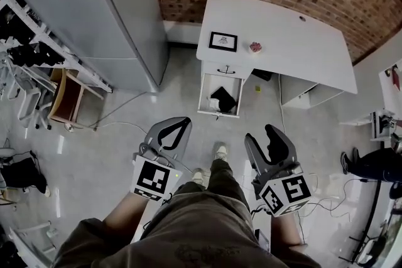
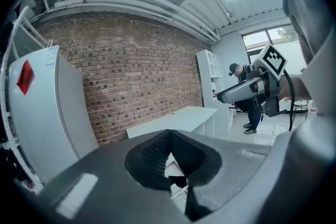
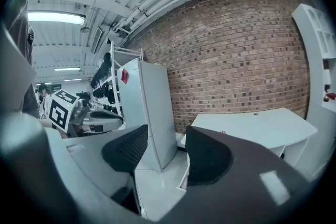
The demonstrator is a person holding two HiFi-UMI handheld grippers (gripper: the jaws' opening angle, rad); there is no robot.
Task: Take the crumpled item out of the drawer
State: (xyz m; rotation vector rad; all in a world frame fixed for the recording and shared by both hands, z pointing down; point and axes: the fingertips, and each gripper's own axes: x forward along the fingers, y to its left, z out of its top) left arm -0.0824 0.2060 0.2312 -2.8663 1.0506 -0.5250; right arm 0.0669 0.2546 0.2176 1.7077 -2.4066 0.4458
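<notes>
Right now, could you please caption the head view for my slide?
Person facing a white desk whose open drawer holds a dark crumpled item; left gripper shut, right gripper open.

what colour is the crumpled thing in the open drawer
Black item, lying in the white drawer; the head view shows it best.

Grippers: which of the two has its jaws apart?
The right gripper: a clear gap with nothing in it separates its jaws, and the floor shows through. The left gripper's jaw tips meet, leaving only a small hollow behind them.
</notes>
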